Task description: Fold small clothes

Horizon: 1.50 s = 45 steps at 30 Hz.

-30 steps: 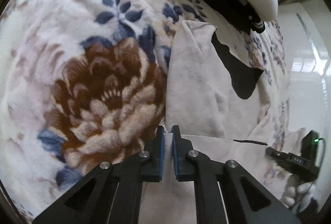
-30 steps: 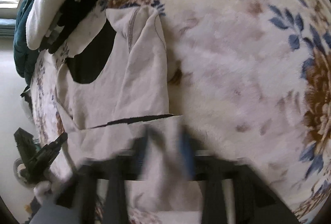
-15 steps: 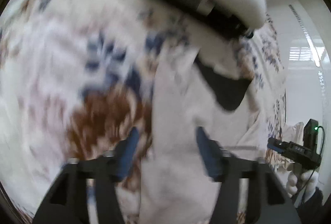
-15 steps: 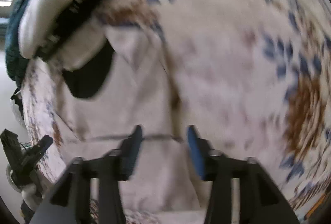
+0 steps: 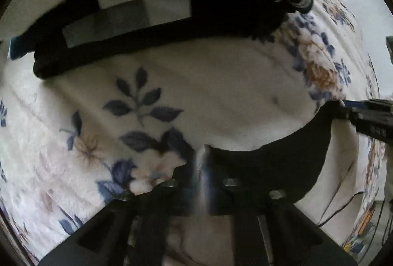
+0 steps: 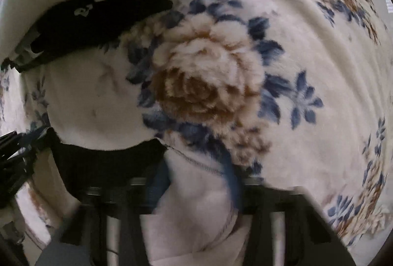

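A small cream garment with a black inner patch lies on the floral blanket. My left gripper is blurred, its jaws nearly together on the garment's cream edge at the neck opening. In the right wrist view the garment bunches between my right gripper's blue-padded fingers, which stand apart around the stitched hem. The black patch shows left of them. The right gripper also shows in the left wrist view at the garment's far corner.
A stack of folded clothes, white, grey and black, lies just beyond the garment. It also shows in the right wrist view with a teal and patterned piece. A large brown flower marks the blanket ahead.
Both grippers opened, let go of the lower hem, and moved forward to the garment's far end near the clothes stack. The left jaws have come together again on the edge.
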Each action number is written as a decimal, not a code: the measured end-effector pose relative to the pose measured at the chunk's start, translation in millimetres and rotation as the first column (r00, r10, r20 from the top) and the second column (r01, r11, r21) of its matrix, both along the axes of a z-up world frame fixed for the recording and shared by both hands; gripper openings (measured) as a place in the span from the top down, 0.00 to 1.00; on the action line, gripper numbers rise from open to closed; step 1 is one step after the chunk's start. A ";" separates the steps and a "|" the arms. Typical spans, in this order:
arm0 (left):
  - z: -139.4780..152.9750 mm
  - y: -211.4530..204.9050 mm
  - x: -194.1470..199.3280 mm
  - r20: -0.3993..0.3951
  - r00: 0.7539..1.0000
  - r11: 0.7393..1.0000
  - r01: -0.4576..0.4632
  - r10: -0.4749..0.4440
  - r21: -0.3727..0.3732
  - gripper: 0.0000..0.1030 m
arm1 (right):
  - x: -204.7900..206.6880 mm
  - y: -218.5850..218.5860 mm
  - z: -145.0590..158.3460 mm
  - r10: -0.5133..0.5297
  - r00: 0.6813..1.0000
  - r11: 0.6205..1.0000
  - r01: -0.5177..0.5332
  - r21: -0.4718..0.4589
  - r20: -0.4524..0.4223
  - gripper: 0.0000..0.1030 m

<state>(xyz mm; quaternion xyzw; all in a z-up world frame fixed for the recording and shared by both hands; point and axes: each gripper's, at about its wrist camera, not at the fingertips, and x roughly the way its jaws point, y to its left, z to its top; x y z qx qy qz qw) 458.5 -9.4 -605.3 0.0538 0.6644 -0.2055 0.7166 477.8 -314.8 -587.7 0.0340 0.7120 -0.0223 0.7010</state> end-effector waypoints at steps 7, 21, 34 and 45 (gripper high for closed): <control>56.7 30.1 -39.2 0.105 0.990 0.992 -0.080 0.090 -0.095 0.97 | -28.9 11.8 47.0 -0.017 0.991 0.998 0.009 0.057 0.134 0.97; 118.6 81.9 -211.7 0.012 0.942 0.922 -0.325 0.334 -0.211 0.96 | -243.2 -0.1 126.3 -0.116 0.967 0.981 0.075 0.181 0.227 0.97; 64.6 134.3 -313.6 -0.328 0.848 0.847 -0.492 0.416 -0.199 0.44 | -355.3 -22.7 46.2 -0.080 0.992 0.963 0.103 0.248 -0.100 0.66; 44.1 146.0 -184.9 -0.275 0.799 0.733 -0.600 0.535 -0.319 0.44 | -297.5 -120.3 54.7 -0.573 0.818 0.663 0.502 0.555 -0.055 0.65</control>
